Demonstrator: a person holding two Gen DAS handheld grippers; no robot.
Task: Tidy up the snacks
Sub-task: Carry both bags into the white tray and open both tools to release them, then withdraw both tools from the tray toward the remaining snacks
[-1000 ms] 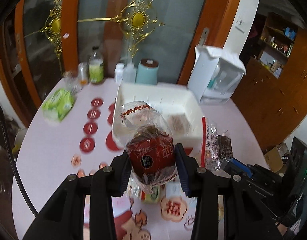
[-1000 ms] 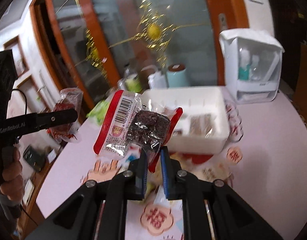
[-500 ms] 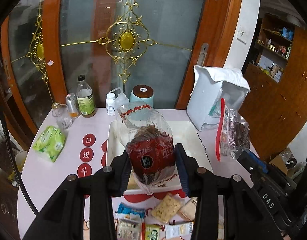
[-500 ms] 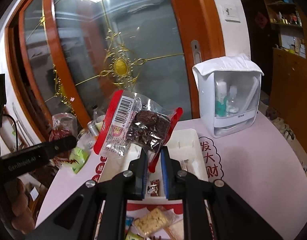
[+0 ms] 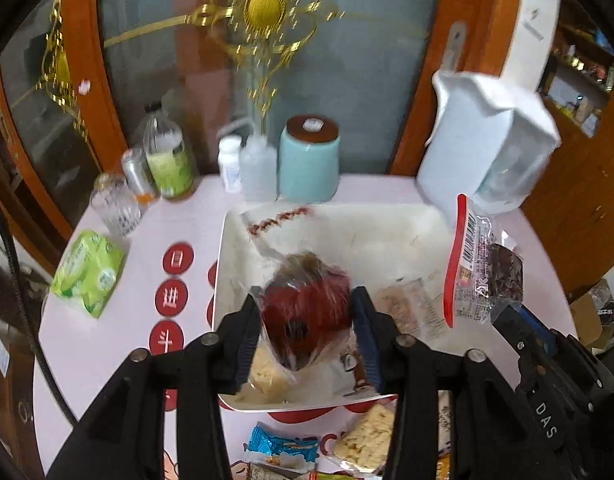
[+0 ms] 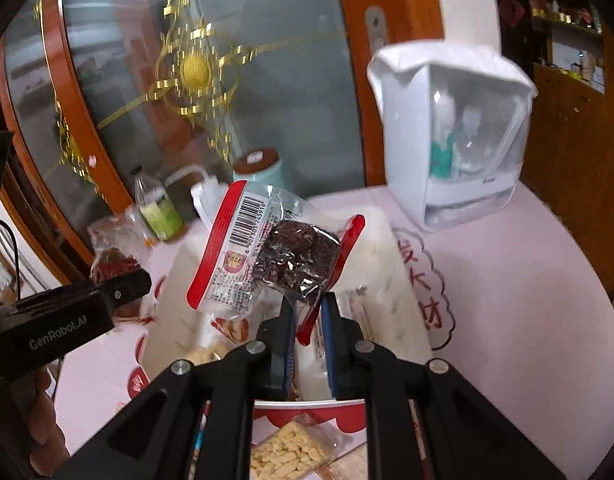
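Note:
My left gripper [image 5: 305, 332] is shut on a clear bag of red-wrapped snacks [image 5: 307, 312] and holds it over the white tray [image 5: 347, 224]. My right gripper [image 6: 309, 320] is shut on the corner of a red-edged clear packet of dark snack [image 6: 267, 256], held above the tray [image 6: 381, 264]; the packet also shows in the left wrist view [image 5: 483, 276]. The tray holds a few small wrapped snacks [image 5: 411, 312]. Loose snacks, such as a blue packet [image 5: 283, 446] and a pale rice bar [image 6: 291, 452], lie on the table in front of the tray.
Behind the tray stand a teal canister [image 5: 309, 160], a squeeze bottle [image 5: 257, 168], a pill bottle [image 5: 229, 160], a green-label bottle [image 5: 169, 160] and a glass jar [image 5: 115, 204]. A green tissue pack [image 5: 87, 272] lies at left. A white dispenser box [image 6: 455, 132] stands at back right.
Both grippers have dropped and tilted down toward the tray with their packets still held. The red-wrapped bag now hangs low over the tray.

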